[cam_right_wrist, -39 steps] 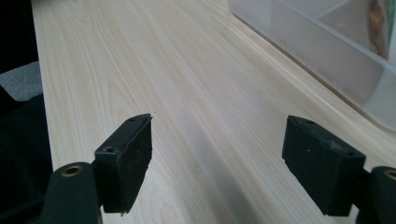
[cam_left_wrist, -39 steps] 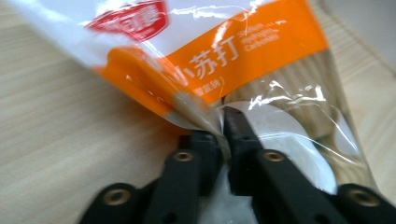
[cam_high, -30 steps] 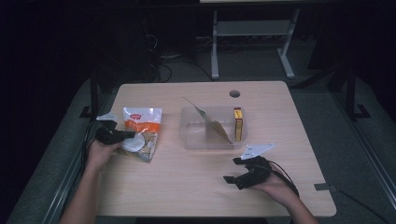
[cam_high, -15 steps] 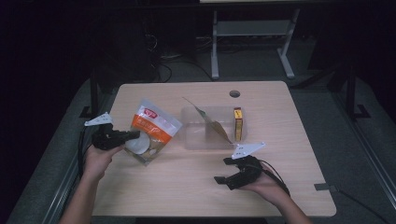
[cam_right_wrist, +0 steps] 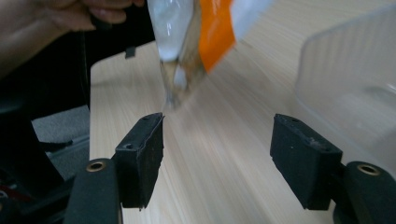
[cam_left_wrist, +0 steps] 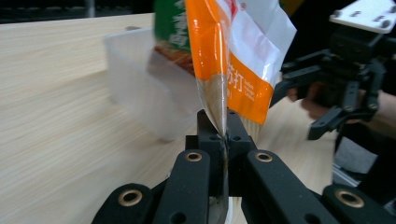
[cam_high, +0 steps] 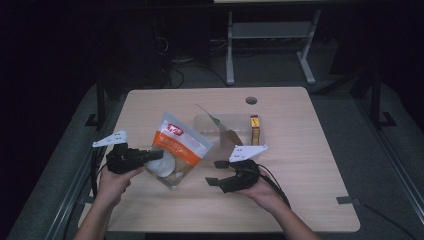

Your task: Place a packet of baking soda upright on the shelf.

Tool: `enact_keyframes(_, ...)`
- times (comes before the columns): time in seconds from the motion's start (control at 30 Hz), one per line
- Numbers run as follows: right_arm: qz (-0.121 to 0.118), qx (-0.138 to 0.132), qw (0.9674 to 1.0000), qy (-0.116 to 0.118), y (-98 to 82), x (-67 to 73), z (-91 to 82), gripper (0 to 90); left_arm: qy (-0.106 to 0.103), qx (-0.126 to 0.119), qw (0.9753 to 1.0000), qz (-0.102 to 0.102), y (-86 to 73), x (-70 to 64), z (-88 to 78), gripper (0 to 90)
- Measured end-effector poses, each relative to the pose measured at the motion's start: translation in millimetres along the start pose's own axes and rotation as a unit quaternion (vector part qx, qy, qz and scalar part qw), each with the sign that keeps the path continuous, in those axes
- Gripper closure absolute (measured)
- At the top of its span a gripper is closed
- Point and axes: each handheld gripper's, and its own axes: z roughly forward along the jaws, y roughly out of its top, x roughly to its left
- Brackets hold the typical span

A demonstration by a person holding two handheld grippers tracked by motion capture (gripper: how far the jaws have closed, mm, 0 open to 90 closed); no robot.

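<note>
**Snack pouch lifted off the desk, second gripper closing in**

Nearest the person, the right gripper [cam_high: 216,173] hovers low over the desk [cam_high: 310,200], just to the near right of the orange-and-white snack pouch [cam_high: 180,150]. Its jaws stand apart with nothing between them, and they have just been closing; in the right gripper view the pouch's clear lower corner [cam_right_wrist: 180,70] hangs just beyond the left jaw. To the pouch's left, the left gripper [cam_high: 159,155] has its jaws clamped tight on the pouch's sealed edge [cam_left_wrist: 219,107], holding the pouch tilted and raised off the wood. Just beyond the pouch, toward the desk's far side, sits a clear plastic container [cam_high: 220,122] with a brown paper packet [cam_high: 227,132] leaning in it. A small yellow box [cam_high: 255,129] stands at the container's right end. Farther still from the pouch, a round cable hole [cam_high: 251,100] marks the desk's far edge.
</note>
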Motion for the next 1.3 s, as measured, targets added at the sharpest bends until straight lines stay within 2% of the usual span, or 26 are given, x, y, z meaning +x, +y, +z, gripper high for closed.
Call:
enact_keyframes(0.1, 0.001, -0.011, 0.9999, 0.008, 4.5, 1.8, 9.2, 35.5, -0.017, -0.003, 0.9998, 0.006, 3.4, -8.3, 7.6, 89.4)
enact_keyframes(0.23, 0.006, -0.029, 0.9993, 0.024, 7.0, 2.9, 20.6, 38.1, -0.027, -0.002, 0.9995, 0.015, 4.8, -17.2, 15.7, 89.3)
enact_keyframes(0.3, 0.011, -0.031, 0.999, 0.031, 8.2, 3.9, 26.8, 40.0, -0.026, 0.002, 0.9994, 0.022, 5.6, -20.0, 18.7, 89.4)
enact_keyframes(0.43, 0.018, -0.052, 0.9976, 0.042, 7.5, 5.0, 34.0, 43.7, -0.028, -0.003, 0.9994, 0.02, 4.7, -19.9, 19.3, 89.4)
enact_keyframes(0.5, 0.026, -0.067, 0.9964, 0.046, 5.8, 5.3, 34.9, 45.0, -0.029, -0.01, 0.9994, 0.015, 4.4, -19.1, 18.9, 89.4)
enact_keyframes(0.6, 0.026, -0.083, 0.9954, 0.04, 3.6, 5.9, 35.3, 46.0, -0.027, -0.014, 0.9994, 0.015, 5.0, -19.5, 18.2, 89.4)
enact_keyframes(0.7, 0.027, -0.082, 0.9956, 0.035, 1.5, 5.1, 32.7, 44.0, -0.022, -0.017, 0.9994, 0.018, 6.0, -19.7, 15.8, 89.4)
enact_keyframes(0.87, 0.025, -0.075, 0.9965, 0.027, -4.5, 0.8, 29.8, 43.7, -0.026, -0.032, 0.9991, 0.009, 7.2, -16.3, 9.3, 89.4)
enact_keyframes(1.0, 0.023, -0.076, 0.9962, 0.036, -6.3, 2.8, 34.2, 47.2, -0.036, -0.041, 0.9985, 0.008, 8.8, -19.7, 11.0, 89.5)
enact_keyframes(1.07, 0.018, -0.079, 0.9958, 0.042, -5.3, 6.3, 37.5, 49.1, -0.048, -0.045, 0.9978, 0.005, 9.4, -23.1, 14.2, 89.4)
enact_keyframes(1.13, 0.014, -0.082, 0.9954, 0.047, -4.3, 10.3, 39.7, 51.8, -0.052, -0.042, 0.9977, 0.01, 9.6, -25.0, 16.7, 89.4)
enact_keyframes(1.23, 0.016, -0.1, 0.9936, 0.049, -2.7, 13.1, 36.2, 60.7, -0.066, -0.044, 0.9968, 0.003, 8.1, -25.1, 20.2, 89.4)
enact_keyframes(1.3, 0.019, -0.109, 0.9926, 0.049, -1.3, 11.3, 33.2, 64.2, -0.068, -0.046, 0.9966, 0.002, 6.7, -25.7, 22.6, 89.4)
